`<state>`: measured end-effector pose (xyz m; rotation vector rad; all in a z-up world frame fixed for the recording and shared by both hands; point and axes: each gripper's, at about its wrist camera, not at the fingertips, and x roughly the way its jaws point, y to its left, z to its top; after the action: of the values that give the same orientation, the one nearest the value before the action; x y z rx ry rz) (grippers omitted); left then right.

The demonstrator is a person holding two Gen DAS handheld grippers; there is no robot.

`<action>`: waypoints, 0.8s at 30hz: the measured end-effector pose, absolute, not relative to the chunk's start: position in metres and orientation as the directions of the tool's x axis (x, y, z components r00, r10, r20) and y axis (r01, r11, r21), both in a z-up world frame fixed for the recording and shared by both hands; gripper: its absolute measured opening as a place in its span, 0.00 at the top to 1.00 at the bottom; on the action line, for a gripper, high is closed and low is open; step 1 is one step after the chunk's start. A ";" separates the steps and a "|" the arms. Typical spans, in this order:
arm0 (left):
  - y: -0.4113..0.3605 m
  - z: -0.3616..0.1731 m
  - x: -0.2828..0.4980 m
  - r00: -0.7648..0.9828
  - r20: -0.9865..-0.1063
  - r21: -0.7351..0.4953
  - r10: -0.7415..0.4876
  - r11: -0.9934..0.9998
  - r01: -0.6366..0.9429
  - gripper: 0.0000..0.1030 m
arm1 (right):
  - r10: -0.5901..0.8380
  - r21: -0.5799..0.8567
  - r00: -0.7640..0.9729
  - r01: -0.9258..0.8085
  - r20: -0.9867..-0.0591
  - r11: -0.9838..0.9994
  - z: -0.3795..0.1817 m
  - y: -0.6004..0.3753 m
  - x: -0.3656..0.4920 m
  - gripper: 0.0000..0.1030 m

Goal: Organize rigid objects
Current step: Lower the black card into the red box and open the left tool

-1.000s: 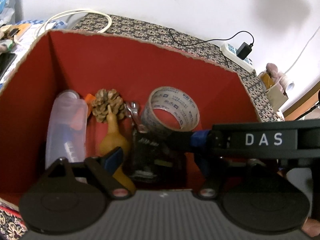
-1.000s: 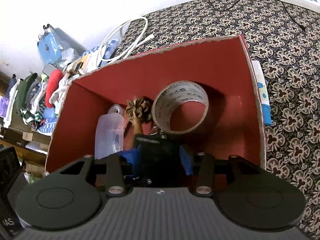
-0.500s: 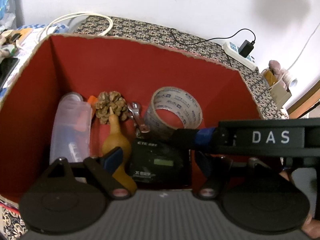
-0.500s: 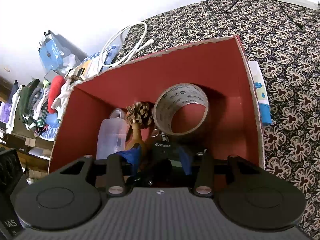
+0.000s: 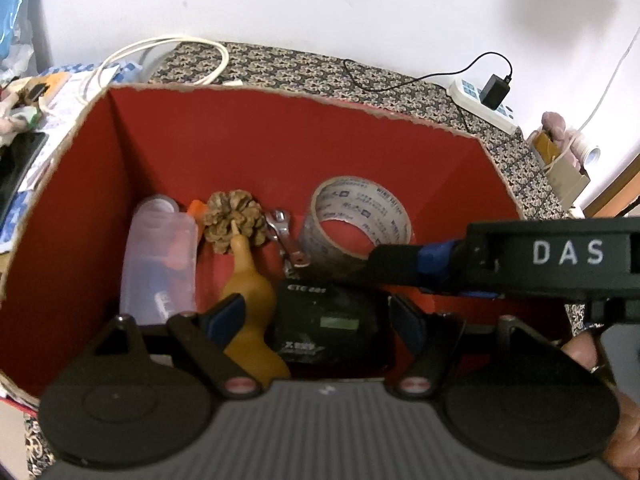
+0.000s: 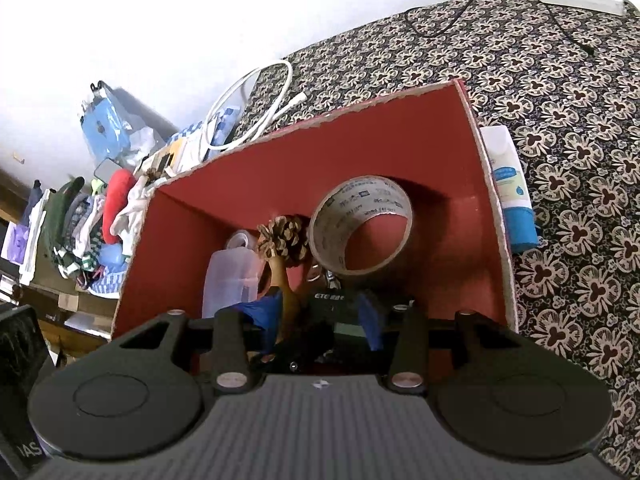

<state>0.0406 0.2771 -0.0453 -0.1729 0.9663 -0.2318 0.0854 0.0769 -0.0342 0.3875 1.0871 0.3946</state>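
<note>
A red-lined cardboard box (image 5: 280, 148) (image 6: 486, 184) holds a translucent bottle (image 5: 160, 256), a pine cone (image 5: 234, 220), a yellow-brown gourd (image 5: 250, 280), a small wrench (image 5: 286, 236), a tape roll (image 5: 356, 216) (image 6: 360, 224) and a black ETC device (image 5: 328, 320) (image 6: 332, 300). The device lies flat on the box floor, display up. My left gripper (image 5: 316, 316) hangs open over the box's near edge, gripping nothing. My right gripper (image 6: 318, 314) is open just above the device, its pads not touching it. One of its fingers (image 5: 400, 260) reaches in from the right.
The box stands on a patterned cloth (image 6: 560, 80). A white and blue tube (image 6: 510, 192) lies against the box's right wall. A power strip (image 5: 484, 100) and a white cable (image 5: 160, 52) lie behind. Clothes and clutter (image 6: 92, 216) pile up at the left.
The black device left my right gripper and now lies flat in the box. The right gripper has drawn back a little, up and to the right. My left gripper stayed put.
</note>
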 end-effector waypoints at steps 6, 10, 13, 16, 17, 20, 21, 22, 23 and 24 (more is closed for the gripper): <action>0.280 -0.042 0.037 0.550 -0.794 -0.231 -0.258 0.966 0.120 0.29 | 0.491 0.490 0.436 -0.124 -0.754 0.863 -0.031 0.075 0.078 0.74; 0.280 -0.041 0.034 0.554 -0.796 -0.217 -0.245 0.969 0.117 0.29 | 0.490 0.489 0.446 -0.127 -0.749 0.863 -0.030 0.074 0.075 0.75; 0.281 -0.039 0.030 0.562 -0.794 -0.201 -0.233 0.972 0.119 0.29 | 0.495 0.498 0.452 -0.123 -0.742 0.859 -0.030 0.074 0.073 0.75; 0.280 -0.037 0.027 0.574 -0.789 -0.177 -0.216 0.976 0.125 0.29 | 0.497 0.501 0.458 -0.123 -0.737 0.856 -0.032 0.074 0.069 0.75; 0.280 -0.036 0.026 0.579 -0.788 -0.168 -0.211 0.977 0.128 0.29 | 0.495 0.498 0.464 -0.128 -0.735 0.858 -0.032 0.075 0.067 0.75; 0.280 -0.034 0.023 0.588 -0.783 -0.152 -0.204 0.979 0.137 0.28 | 0.486 0.484 0.483 -0.139 -0.728 0.864 -0.033 0.076 0.065 0.75; 0.279 -0.034 0.022 0.590 -0.782 -0.146 -0.201 0.979 0.141 0.27 | 0.484 0.482 0.488 -0.139 -0.727 0.865 -0.033 0.076 0.065 0.75; 0.279 -0.034 0.021 0.593 -0.781 -0.139 -0.198 0.980 0.144 0.27 | 0.482 0.482 0.492 -0.138 -0.725 0.865 -0.033 0.076 0.065 0.75; 0.278 -0.034 0.020 0.594 -0.780 -0.133 -0.194 0.980 0.146 0.27 | 0.481 0.483 0.498 -0.137 -0.722 0.865 -0.033 0.076 0.064 0.75; 0.278 -0.034 0.020 0.596 -0.780 -0.126 -0.190 0.981 0.149 0.27 | 0.481 0.484 0.502 -0.136 -0.719 0.864 -0.033 0.076 0.064 0.75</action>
<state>0.0195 0.2780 -0.0337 -0.0495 0.9114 -0.1969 0.0641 0.0758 -0.0326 0.3924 0.9799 0.3845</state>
